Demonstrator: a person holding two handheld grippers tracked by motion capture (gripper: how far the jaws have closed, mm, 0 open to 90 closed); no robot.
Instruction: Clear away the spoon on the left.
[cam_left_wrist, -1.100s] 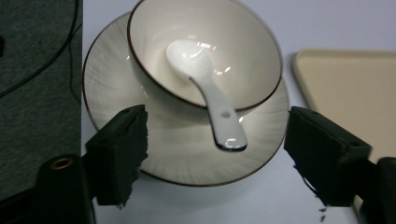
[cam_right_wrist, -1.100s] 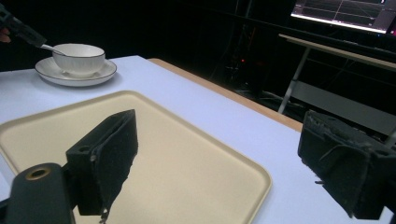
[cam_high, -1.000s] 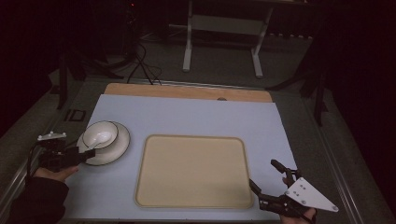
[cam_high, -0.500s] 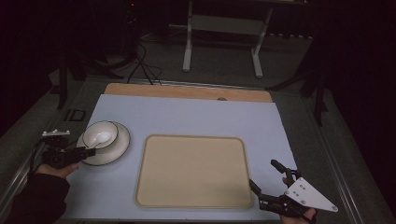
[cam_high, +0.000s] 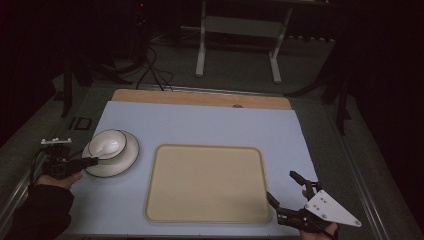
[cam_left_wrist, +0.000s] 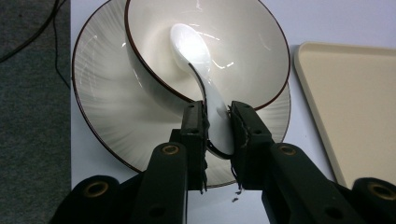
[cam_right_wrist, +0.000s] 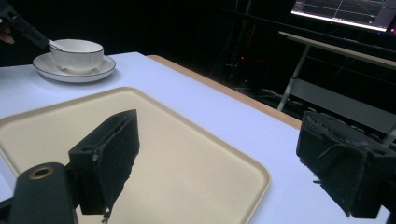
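A white spoon (cam_left_wrist: 201, 56) lies in a white bowl (cam_left_wrist: 243, 46), its handle sticking out over the dark rim. The bowl stands on a ribbed white plate (cam_left_wrist: 107, 116) at the table's left. My left gripper (cam_left_wrist: 218, 112) has just been closing, and its pads now press on the spoon handle from both sides. From above, the left gripper (cam_high: 92, 161) reaches in level from the left toward the bowl (cam_high: 107, 142) and plate (cam_high: 125, 160). My right gripper (cam_high: 281, 186) rests open at the front right, and its jaws (cam_right_wrist: 219, 149) stand wide apart with nothing between them.
A beige tray (cam_high: 207, 182) lies bare in the middle of the light blue table top (cam_high: 210, 125), right of the plate. A wooden strip (cam_high: 200, 97) runs along the far edge. Behind the table are cables and a metal stand (cam_high: 237, 45) on the dark floor.
The left gripper's jaws stood wider around the spoon handle before and have closed onto it. Neither hand has shifted, and the right gripper stays open.
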